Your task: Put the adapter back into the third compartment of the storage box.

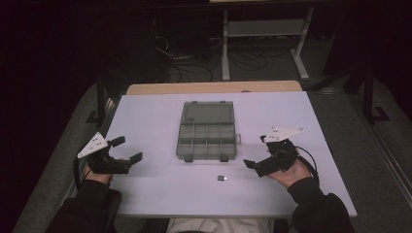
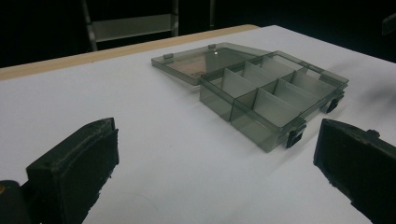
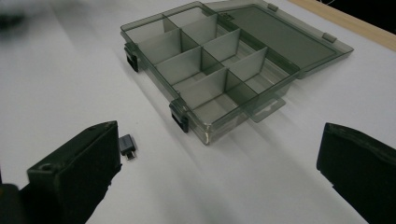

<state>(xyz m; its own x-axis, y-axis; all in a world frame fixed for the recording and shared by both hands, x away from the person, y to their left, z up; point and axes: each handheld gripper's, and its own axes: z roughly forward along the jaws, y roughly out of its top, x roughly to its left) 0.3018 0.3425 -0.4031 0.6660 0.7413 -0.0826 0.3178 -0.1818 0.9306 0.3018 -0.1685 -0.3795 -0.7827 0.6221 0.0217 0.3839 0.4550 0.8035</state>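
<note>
Divided plastic box (image 1: 208,137) sits mid-table (image 1: 155,194), lid (image 1: 208,113) folded flat open, 8 compartments bare. Small dark adapter (image 1: 222,178) lies just in front of the box — apart from it. Left gripper (image 1: 127,149) and right gripper (image 1: 257,153) both spread wide, holding nothing, flanking the box.

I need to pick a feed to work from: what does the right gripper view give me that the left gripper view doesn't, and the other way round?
Right gripper view alone: the small dark adapter lying loose on the table, in front of the organizer box's latch side, next to that tool's left jaw. Left gripper view alone: a metal shelf frame in the dark beyond the table's far edge. Both share: the organizer box, lid folded open flat, its compartments looking empty, on the white table, seen between wide-open black jaws.
</note>
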